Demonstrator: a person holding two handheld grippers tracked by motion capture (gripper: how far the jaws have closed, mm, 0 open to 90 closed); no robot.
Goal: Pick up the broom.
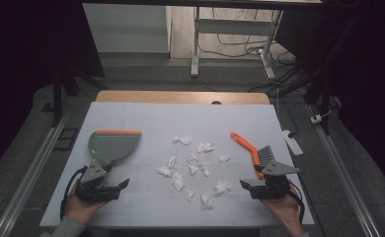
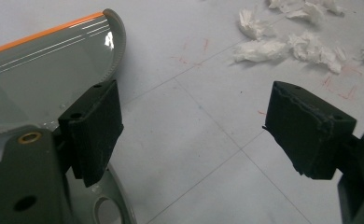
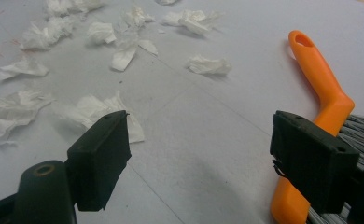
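Note:
A grey dustpan [image 1: 112, 144] with an orange front edge lies at the left of the white table top [image 1: 146, 116]; its pan [image 2: 40, 79] and handle run under my left gripper. An orange-handled brush [image 1: 250, 148] with grey bristles lies at the right, its handle [image 3: 322, 93] behind the right jaw. Several crumpled white paper scraps [image 1: 193, 168] are scattered across the middle, also seen as scraps [image 2: 283, 46] and scraps [image 3: 96, 112]. My left gripper [image 1: 123, 188] is open and empty beside the dustpan handle. My right gripper [image 1: 245, 188] is open and empty beside the brush.
A wooden table edge [image 1: 180, 97] shows beyond the white top. White desk legs [image 1: 195, 44] and cables lie on the floor behind. A white power strip [image 1: 293, 142] hangs past the right edge. Metal rails run along both sides.

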